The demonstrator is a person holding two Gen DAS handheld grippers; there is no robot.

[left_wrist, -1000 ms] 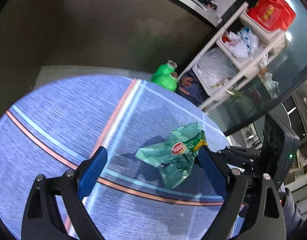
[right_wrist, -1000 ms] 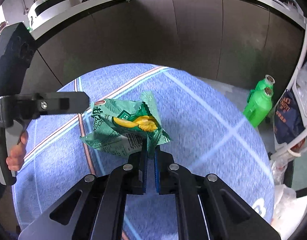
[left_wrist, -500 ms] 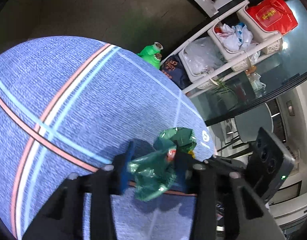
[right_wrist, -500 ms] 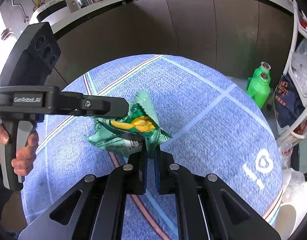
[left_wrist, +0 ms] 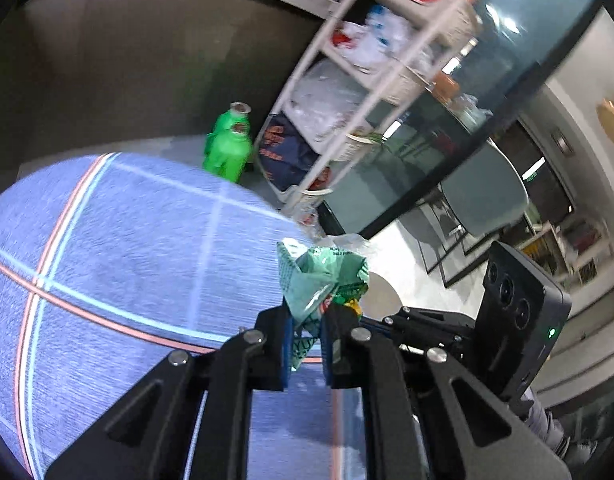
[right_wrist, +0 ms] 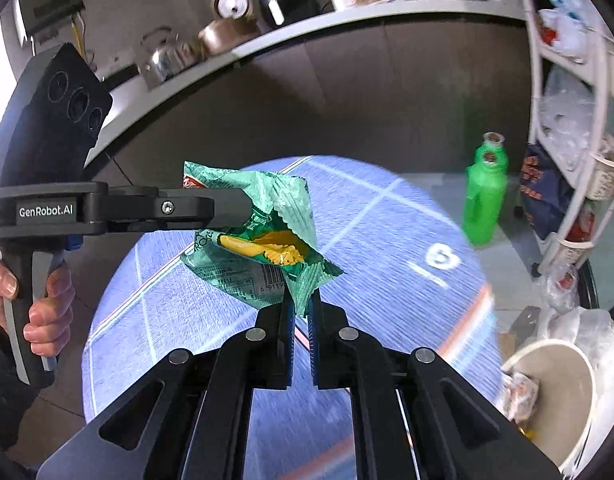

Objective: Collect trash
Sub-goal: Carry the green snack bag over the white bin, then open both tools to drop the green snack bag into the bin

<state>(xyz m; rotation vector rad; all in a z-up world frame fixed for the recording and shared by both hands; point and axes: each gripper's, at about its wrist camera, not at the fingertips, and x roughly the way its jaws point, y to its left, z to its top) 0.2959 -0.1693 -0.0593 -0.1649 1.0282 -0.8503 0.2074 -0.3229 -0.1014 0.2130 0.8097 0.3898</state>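
Note:
A crumpled green snack wrapper (right_wrist: 263,236) with a yellow inside is held in the air above the round blue table (right_wrist: 387,248). My right gripper (right_wrist: 299,308) is shut on its lower corner. My left gripper (left_wrist: 305,344) is shut on the wrapper (left_wrist: 319,284) too; in the right wrist view it (right_wrist: 243,212) comes in from the left and pinches the wrapper's upper part. A white trash bin (right_wrist: 555,396) with paper scraps inside stands on the floor at the lower right.
A green plastic jug (right_wrist: 485,196) stands on the floor past the table. A white shelf rack (left_wrist: 347,92) with bags stands beside it. A dark counter (right_wrist: 347,80) with pots runs behind. A hand (right_wrist: 47,312) grips the left handle.
The left gripper closed on the wrapper. Both grippers lifted it off the table and carried it right, toward the table edge and the white bin.

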